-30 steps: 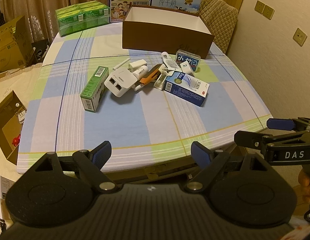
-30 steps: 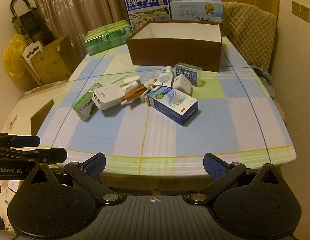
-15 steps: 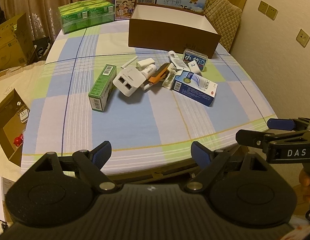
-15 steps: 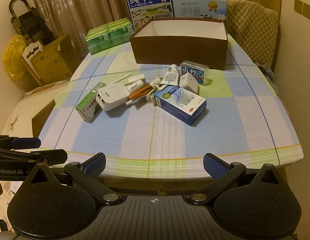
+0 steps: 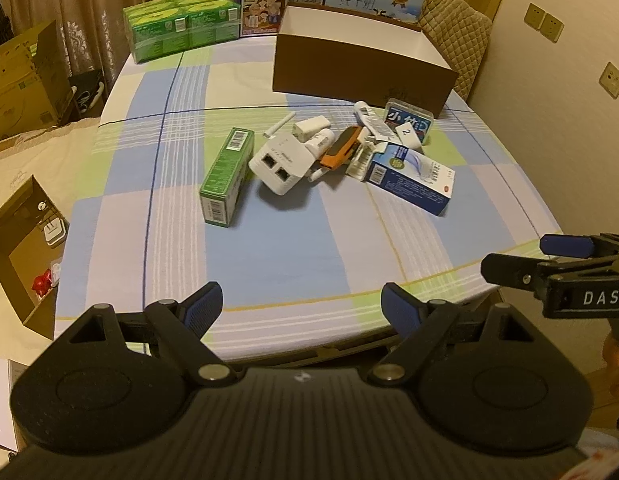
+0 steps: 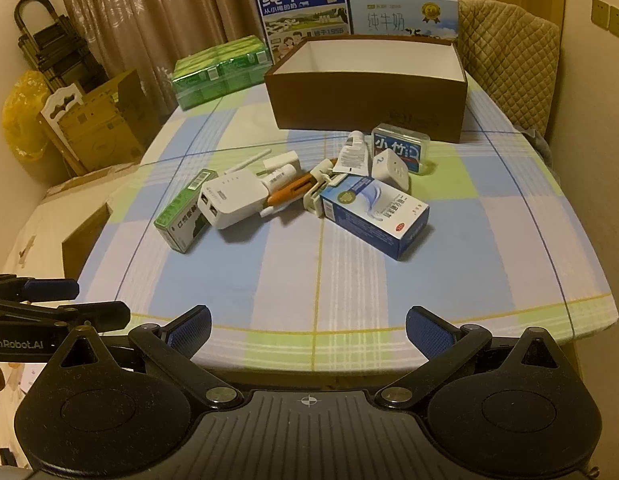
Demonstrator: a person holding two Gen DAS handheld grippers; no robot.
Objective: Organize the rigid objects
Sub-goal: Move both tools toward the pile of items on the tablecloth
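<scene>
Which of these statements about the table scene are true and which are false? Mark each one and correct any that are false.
1. Both the left gripper and the right gripper are open and hold nothing. True.
2. The brown box is full of items. False: its visible interior looks empty.
3. The green carton lies left of the white router. True.
4. The blue-and-white medicine box is inside the brown box. False: it lies on the tablecloth.

Checked cloth on table (image 6: 349,288); matt cardboard brown box (image 6: 369,108); glossy white plastic router (image 6: 233,200); glossy paper blue carton (image 6: 373,216); quilted fabric chair cover (image 6: 509,52).
</scene>
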